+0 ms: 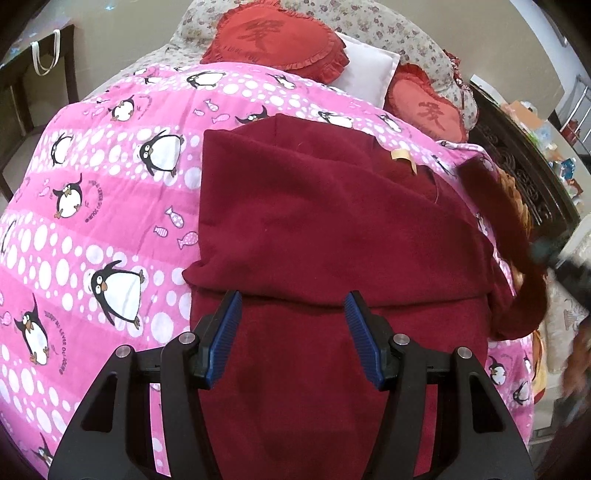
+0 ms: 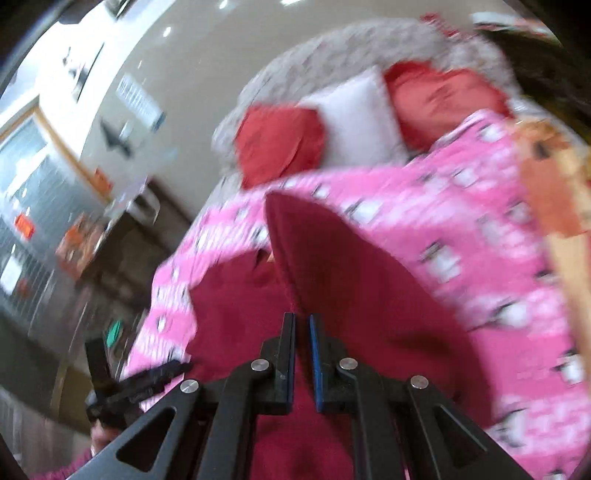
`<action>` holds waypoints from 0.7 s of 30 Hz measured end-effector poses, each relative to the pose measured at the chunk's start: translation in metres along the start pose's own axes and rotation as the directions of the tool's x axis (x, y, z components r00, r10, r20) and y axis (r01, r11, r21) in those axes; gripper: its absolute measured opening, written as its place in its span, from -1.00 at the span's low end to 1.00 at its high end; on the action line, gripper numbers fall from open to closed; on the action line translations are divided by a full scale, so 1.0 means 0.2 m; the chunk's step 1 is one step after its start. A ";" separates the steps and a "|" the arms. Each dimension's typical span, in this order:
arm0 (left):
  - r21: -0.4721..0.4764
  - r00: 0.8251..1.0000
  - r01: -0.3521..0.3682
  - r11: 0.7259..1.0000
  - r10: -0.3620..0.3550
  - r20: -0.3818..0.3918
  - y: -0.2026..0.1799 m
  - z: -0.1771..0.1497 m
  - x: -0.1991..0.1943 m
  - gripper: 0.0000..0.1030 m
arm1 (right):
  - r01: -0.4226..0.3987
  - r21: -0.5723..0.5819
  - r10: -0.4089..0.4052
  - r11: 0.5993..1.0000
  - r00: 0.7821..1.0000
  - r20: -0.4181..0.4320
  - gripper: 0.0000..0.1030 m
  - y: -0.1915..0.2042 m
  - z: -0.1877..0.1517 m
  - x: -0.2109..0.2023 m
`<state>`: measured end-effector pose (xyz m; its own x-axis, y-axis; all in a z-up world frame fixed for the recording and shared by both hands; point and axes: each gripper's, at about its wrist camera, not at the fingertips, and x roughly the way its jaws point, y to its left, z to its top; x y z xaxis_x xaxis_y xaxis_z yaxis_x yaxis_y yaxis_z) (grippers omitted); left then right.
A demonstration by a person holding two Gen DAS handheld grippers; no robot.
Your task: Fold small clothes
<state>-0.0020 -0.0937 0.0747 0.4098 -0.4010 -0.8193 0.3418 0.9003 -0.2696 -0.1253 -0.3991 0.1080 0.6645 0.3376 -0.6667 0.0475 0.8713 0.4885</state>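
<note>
left wrist view looks down on a dark red fleece garment (image 1: pixel 332 229) spread over a pink quilt printed with penguins and white dots (image 1: pixel 92 206), its upper part folded over so a small tan label (image 1: pixel 404 157) shows near the top right edge. the left gripper (image 1: pixel 293 314) hangs just above the lower part of the garment with its blue-padded fingers (image 1: pixel 229 325) apart and nothing between them. beyond the quilt lie two red heart-shaped cushions (image 1: pixel 273 37) with a white pillow (image 1: pixel 369 70) between them, on a floral bedspread (image 1: pixel 388 29). at the right edge a blurred strip of the red fabric rises off the bed. right wrist view is smeared by motion; the right gripper (image 2: pixel 302 321) has its fingers drawn nearly together, pinching a fold of the same garment (image 2: pixel 351 266), which stands up in a ridge ahead of the tips, above the quilt (image 2: pixel 461 221).
</note>
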 end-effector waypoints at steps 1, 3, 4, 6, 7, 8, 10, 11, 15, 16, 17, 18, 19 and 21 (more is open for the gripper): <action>-0.001 1.000 0.003 1.000 -0.003 -0.001 0.00 0.00 0.00 0.12 | -0.010 -0.008 0.010 1.000 0.999 -0.045 -0.86 0.02 -0.05 0.09; -0.001 1.000 0.017 1.000 -0.017 -0.011 0.00 0.00 0.01 0.12 | -0.010 -0.011 0.008 1.000 0.985 -0.171 -0.86 0.05 -0.16 0.29; -0.001 1.000 0.024 1.000 -0.024 -0.017 0.00 0.00 0.01 0.12 | 0.005 -0.008 -0.007 1.000 0.971 -0.240 -0.84 0.04 -0.21 0.38; -0.001 0.999 0.046 0.999 -0.046 -0.025 -0.01 0.01 0.02 0.12 | 0.021 -0.027 -0.028 0.999 0.957 -0.290 -0.84 0.04 -0.28 0.45; 0.000 0.998 0.058 0.998 -0.058 -0.027 -0.03 0.01 0.03 0.12 | 0.018 -0.041 -0.029 0.999 0.961 -0.274 -0.80 0.03 -0.28 0.44; 0.004 0.997 0.069 0.998 -0.069 -0.029 -0.05 0.02 0.03 0.12 | 0.010 -0.049 -0.022 0.999 0.967 -0.254 -0.75 0.04 -0.29 0.40; 0.015 0.996 0.086 0.996 -0.086 -0.030 -0.09 0.04 0.05 0.12 | -0.006 -0.026 0.000 1.000 0.976 -0.216 -0.21 0.02 -0.30 0.31; 0.024 0.995 0.094 0.995 -0.093 -0.030 -0.11 0.06 0.06 0.13 | -0.008 -0.010 0.006 1.000 0.982 -0.189 -0.09 0.01 -0.30 0.26; 0.061 0.990 0.130 0.990 -0.126 -0.062 -0.25 0.13 0.18 0.29 | -0.010 0.052 0.016 0.999 0.993 -0.121 -0.05 -0.08 -0.34 0.08; 0.060 0.989 0.133 0.989 -0.129 -0.071 -0.27 0.14 0.21 0.29 | -0.011 0.070 0.019 0.998 0.993 -0.113 -0.05 -0.10 -0.35 0.05; 0.059 0.987 0.145 0.988 -0.140 -0.084 -0.31 0.16 0.25 0.29 | -0.011 0.088 0.020 0.996 0.994 -0.104 -0.05 -0.12 -0.36 0.03; 0.060 0.986 0.148 0.987 -0.143 -0.089 -0.34 0.17 0.28 0.29 | -0.010 0.104 0.020 0.995 0.995 -0.098 -0.05 -0.14 -0.36 0.00; 0.063 0.986 0.148 0.987 -0.142 -0.087 -0.36 0.17 0.29 0.29 | -0.009 0.113 0.020 0.994 0.995 -0.095 -0.05 -0.16 -0.36 -0.01; 0.084 0.987 0.153 0.985 -0.148 -0.065 -0.43 0.19 0.32 0.29 | -0.005 0.132 0.016 0.991 0.996 -0.088 -0.05 -0.20 -0.38 -0.05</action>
<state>0.0265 -0.2035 0.0643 0.2987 -0.5176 -0.8018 0.4707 0.8108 -0.3480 -0.1902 -0.4103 0.0521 0.5969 0.3819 -0.7056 0.1426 0.8150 0.5616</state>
